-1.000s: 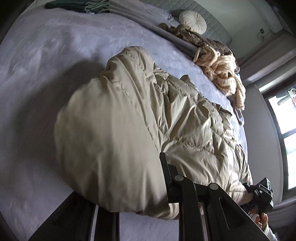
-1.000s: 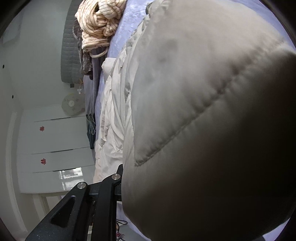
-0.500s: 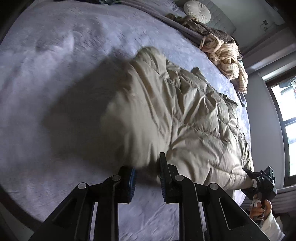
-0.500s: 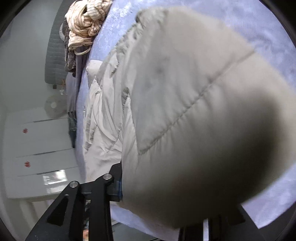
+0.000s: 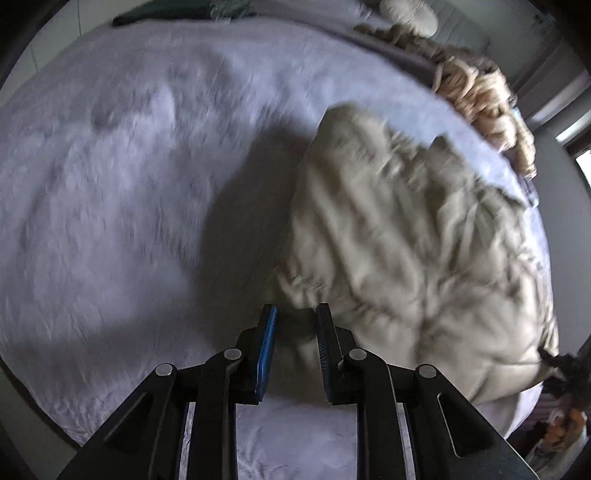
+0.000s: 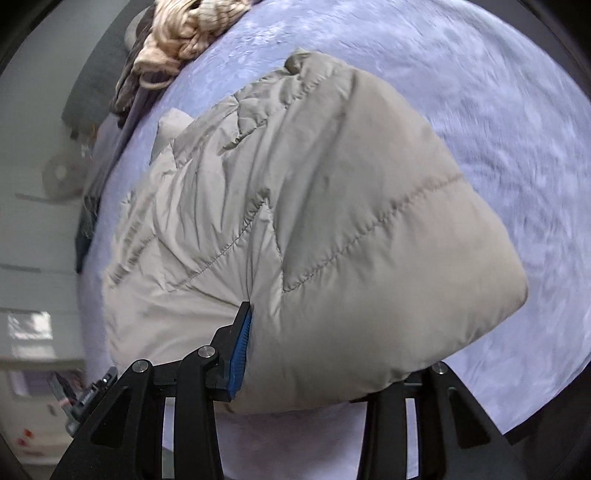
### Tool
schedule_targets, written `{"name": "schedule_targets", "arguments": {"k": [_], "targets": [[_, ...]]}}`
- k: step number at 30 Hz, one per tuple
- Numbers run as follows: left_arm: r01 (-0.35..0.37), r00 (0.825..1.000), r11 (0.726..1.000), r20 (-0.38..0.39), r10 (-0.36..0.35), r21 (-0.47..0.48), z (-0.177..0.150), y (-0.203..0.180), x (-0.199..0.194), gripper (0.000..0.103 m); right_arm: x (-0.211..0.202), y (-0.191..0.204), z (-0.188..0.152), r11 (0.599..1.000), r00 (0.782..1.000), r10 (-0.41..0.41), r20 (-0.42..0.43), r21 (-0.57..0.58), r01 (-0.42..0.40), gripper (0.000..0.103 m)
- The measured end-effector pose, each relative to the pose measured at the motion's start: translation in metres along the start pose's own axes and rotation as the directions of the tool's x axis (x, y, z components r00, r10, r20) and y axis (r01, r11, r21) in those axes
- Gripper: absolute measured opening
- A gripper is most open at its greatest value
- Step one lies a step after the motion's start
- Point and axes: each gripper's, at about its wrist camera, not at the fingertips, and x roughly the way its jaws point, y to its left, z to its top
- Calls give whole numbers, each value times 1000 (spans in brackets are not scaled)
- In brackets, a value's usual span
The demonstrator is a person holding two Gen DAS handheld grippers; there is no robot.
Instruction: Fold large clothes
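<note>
Jaws of right gripper (image 6: 317, 343) straddle puffy beige jacket (image 6: 332, 221).

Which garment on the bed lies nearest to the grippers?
The beige quilted jacket; the cream knitted garment lies farther off, at the bed's far edge.

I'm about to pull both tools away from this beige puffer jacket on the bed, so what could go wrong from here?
The right tool has just been opening its jaws with a folded edge of the puffer jacket between them; pulling back may drag the fold open. The left tool holds nothing, so the puffy fold could spring back.
</note>
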Motion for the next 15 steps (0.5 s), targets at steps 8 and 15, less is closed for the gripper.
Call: {"name": "schedule_targets", "arguments": {"k": [8, 15], "targets": [[-45, 997, 999, -64, 46, 24, -21, 8, 8, 22, 0, -27, -1, 998, 999, -28, -30, 60, 30, 53], [-45, 997, 997, -58, 48, 57, -26, -2, -26, 22, -34, -18, -35, 990, 993, -111, -28, 79, 112, 56]]}}
